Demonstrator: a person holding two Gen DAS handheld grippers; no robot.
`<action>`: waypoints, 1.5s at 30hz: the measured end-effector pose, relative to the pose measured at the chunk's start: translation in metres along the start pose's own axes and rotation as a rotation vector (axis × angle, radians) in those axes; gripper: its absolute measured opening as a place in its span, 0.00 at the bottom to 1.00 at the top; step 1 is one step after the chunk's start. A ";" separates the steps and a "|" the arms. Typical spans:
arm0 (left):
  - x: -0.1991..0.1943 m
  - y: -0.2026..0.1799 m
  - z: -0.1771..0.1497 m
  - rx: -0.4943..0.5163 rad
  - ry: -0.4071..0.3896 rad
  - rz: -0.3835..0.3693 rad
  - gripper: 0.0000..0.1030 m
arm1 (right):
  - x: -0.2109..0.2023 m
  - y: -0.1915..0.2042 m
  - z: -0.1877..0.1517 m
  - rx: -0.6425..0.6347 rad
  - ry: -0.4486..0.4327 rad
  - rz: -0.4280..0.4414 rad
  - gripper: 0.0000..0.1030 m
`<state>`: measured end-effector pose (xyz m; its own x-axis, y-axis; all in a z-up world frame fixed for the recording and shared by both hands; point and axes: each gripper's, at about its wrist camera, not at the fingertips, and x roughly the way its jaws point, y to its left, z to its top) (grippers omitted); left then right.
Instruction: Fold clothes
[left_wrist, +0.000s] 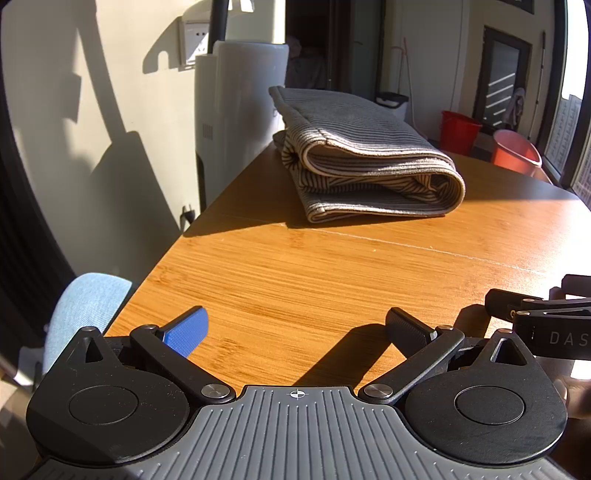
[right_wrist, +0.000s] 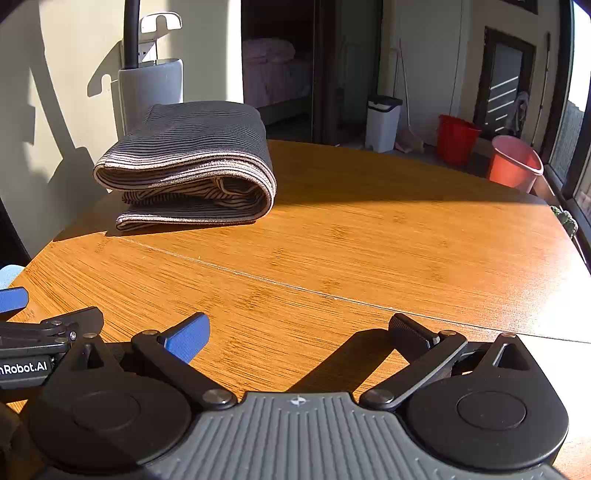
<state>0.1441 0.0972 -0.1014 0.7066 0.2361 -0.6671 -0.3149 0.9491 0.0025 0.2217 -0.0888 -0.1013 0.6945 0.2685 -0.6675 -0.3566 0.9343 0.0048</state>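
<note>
A grey-and-cream striped garment lies folded in a thick bundle at the far left part of the wooden table; it also shows in the right wrist view. My left gripper is open and empty, low over the table's near edge, well short of the garment. My right gripper is open and empty, beside the left one, its body showing at the right of the left wrist view. The left gripper's body shows at the left of the right wrist view.
A white appliance stands behind the table's far left corner. A blue chair is at the table's left edge. A white bin, a red bucket and a pink bucket stand on the floor beyond.
</note>
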 end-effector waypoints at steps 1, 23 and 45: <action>0.000 0.000 0.000 0.000 0.000 0.000 1.00 | 0.000 0.000 0.000 0.000 0.000 0.000 1.00; 0.002 0.000 0.001 -0.009 -0.005 0.005 1.00 | 0.000 0.000 0.000 0.000 -0.001 0.000 1.00; 0.004 0.003 0.002 -0.018 -0.003 0.014 1.00 | 0.001 0.000 0.000 0.009 -0.002 -0.013 1.00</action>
<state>0.1474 0.1010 -0.1021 0.7039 0.2501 -0.6648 -0.3364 0.9417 -0.0019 0.2223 -0.0885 -0.1019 0.7003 0.2569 -0.6661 -0.3419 0.9397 0.0029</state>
